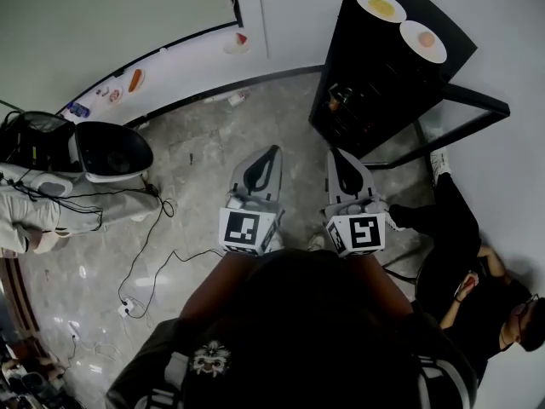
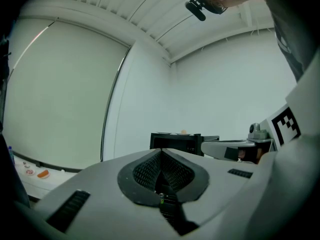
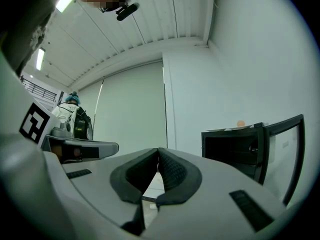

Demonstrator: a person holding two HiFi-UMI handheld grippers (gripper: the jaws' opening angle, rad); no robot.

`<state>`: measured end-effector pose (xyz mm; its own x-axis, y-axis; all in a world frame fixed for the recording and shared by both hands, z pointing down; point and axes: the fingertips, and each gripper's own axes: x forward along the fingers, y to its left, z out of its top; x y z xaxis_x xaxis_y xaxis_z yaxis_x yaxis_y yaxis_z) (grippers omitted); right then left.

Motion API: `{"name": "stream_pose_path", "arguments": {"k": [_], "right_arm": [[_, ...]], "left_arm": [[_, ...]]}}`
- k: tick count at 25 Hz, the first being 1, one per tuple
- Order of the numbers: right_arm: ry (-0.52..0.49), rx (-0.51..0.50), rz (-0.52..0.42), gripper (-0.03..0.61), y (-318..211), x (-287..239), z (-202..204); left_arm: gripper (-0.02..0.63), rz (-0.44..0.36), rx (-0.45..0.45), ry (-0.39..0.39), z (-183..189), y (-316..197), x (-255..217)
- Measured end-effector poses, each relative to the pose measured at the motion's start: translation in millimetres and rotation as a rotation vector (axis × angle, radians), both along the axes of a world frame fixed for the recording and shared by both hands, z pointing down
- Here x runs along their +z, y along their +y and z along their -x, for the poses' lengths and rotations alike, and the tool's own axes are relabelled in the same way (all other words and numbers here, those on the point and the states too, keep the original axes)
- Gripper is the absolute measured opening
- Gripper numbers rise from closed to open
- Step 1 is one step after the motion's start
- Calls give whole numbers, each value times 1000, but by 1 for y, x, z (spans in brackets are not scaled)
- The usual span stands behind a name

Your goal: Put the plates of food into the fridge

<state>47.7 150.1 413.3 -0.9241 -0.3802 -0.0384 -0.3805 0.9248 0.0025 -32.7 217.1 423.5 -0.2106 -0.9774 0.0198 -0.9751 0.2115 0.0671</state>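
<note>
Both tools are clenched with nothing in them. The left gripper [image 1: 273,151] has its ribbed pads pressed together, and so does the right gripper [image 1: 335,153]. Both point level toward the fridge [image 1: 341,100].

Risk 1: the jaws must part before either can take a rim. A late opening would likely shove a plate instead of gripping it.

Risk 2, floor: cables [image 1: 152,250] trail over the floor [image 1: 213,143] to the holder's left. A seated person [image 1: 477,279] stretches a leg [image 1: 444,196] under the open door [image 1: 464,113]. A sidestep either way could snag.

Open room: the bare floor straight ahead, between the grippers and the fridge front, looks clear. The right side is pinched by the door's free edge.

Task things: a plate with yellow food [image 1: 381,6] and a plate with orange food [image 1: 423,41] lie side by side on the fridge's top. The orange one is nearer the hinge-side corner.

Risk 3: lifted by one rim off that top, a plate could tip and shed its food, or clip the door frame going in.

Farther off, more small plates [image 1: 136,80] sit along the white ledge [image 1: 183,51] by the wall.
</note>
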Motion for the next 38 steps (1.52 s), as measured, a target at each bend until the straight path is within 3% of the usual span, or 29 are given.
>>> {"name": "stream_pose_path", "arguments": {"k": [10,18,24,32,38], "right_arm": [[-17,83,-13,25,29,-1,4],[-30,93,-4,25,3,-20,45],[-41,102,10,25,-17,-21,53],[-32,98,2,25,-58,-18,58],[-98,71,6,25,-77,-34,55]], "left_arm": [[21,-55,31,6,18,28,-7],[21,-38,92,-1,44,-4,-10],[21,-71,87,23,53,-28,-21],[21,-32,138,-9,55,-71,-13],[21,-61,144,-8,51,-102,-28]]}}
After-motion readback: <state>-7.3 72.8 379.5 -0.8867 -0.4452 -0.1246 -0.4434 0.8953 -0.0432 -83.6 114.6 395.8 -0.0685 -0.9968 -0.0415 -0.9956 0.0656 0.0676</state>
